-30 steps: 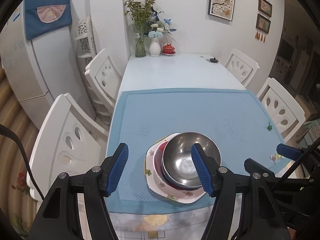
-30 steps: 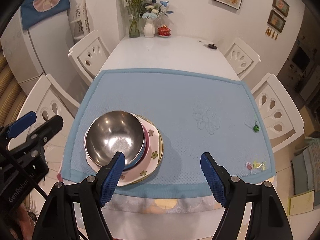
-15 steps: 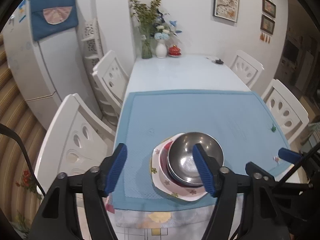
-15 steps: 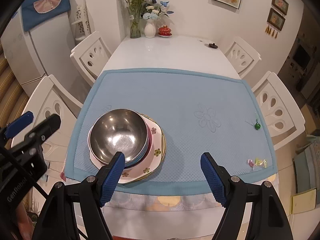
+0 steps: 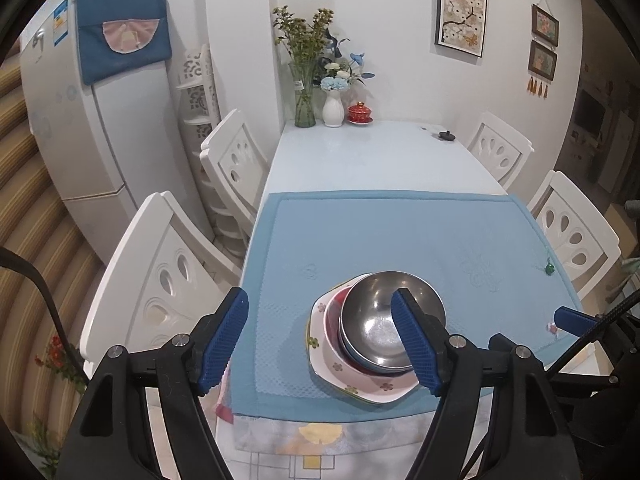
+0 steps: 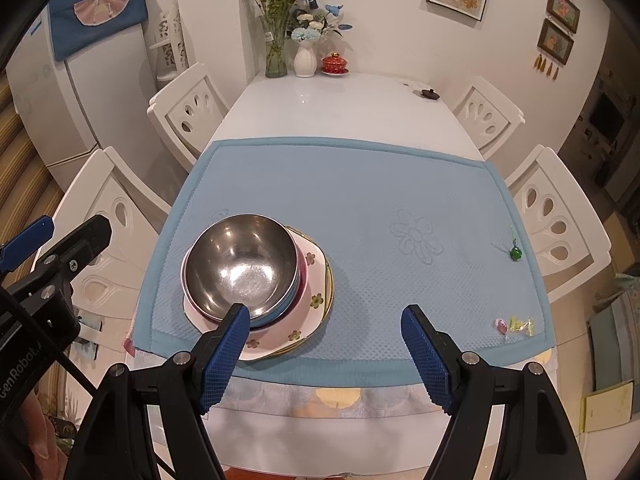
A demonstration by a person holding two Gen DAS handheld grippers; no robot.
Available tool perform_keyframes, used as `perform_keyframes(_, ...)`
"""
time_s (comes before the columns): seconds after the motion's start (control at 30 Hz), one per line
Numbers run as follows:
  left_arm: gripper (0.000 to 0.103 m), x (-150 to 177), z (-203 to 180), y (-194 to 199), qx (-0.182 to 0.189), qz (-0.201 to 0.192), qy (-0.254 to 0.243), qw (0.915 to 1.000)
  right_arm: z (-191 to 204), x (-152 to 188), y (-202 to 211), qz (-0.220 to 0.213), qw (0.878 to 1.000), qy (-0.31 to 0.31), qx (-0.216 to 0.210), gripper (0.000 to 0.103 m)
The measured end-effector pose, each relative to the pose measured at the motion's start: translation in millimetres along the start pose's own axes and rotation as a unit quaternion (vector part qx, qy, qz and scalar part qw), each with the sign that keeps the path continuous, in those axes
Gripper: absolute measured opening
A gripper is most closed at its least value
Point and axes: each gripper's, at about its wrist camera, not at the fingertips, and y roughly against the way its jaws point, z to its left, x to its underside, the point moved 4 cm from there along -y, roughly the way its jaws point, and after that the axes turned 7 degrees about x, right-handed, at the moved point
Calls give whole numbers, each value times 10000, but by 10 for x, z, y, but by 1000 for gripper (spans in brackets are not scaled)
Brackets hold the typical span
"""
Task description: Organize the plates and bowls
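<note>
White dining table (image 6: 344,112) under a blue mat (image 6: 360,208), with the dishes stacked at its near left corner.
Steel bowl (image 6: 240,264) tops the stack, hiding most of the blue and red bowls and the flowered plate (image 6: 312,300) beneath; a yellow-green rim under that plate barely shows. Left tongs (image 5: 320,340) and right tongs (image 6: 324,344) hang spread wide, empty. Small sweets (image 6: 516,324) near the mat's right edge are hard to make out.

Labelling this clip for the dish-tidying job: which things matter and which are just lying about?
For the job: steel bowl, flowered plate, both stacked on the blue mat.

Lying about: wrapped sweets, green trinket, flower vases, red lidded cup.
</note>
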Motion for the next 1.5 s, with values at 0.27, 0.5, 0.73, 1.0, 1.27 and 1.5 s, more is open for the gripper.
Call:
perform_keyframes(0.27, 72, -2, -18, 23, -15, -18, -12, 10000, -1, 13, 34, -13, 10000, 32, -11, 76)
perform_keyframes(0.5, 73, 2, -40, 18, -29, 10, -28, 10000, -24, 27, 12, 42, 10000, 14, -45, 76)
perform_keyframes(0.73, 73, -3, -51, 11, -14, 34, -60, 10000, -30, 24, 13, 48, 10000, 14, -40, 76)
perform_keyframes(1.0, 73, 9, -48, -12, 28, 111, -18, 9999, 12, 46, 20, 2, 10000, 55, 22, 76)
perform_keyframes(1.27, 73, 21, -55, -43, 119, 176, 53, 9998, -9, 44, 7, 25, 10000, 53, 1, 76)
perform_keyframes(1.5, 73, 22, -104, -64, 122, 195, 10, 9997, -17, 35, -4, 72, 10000, 2, -9, 76)
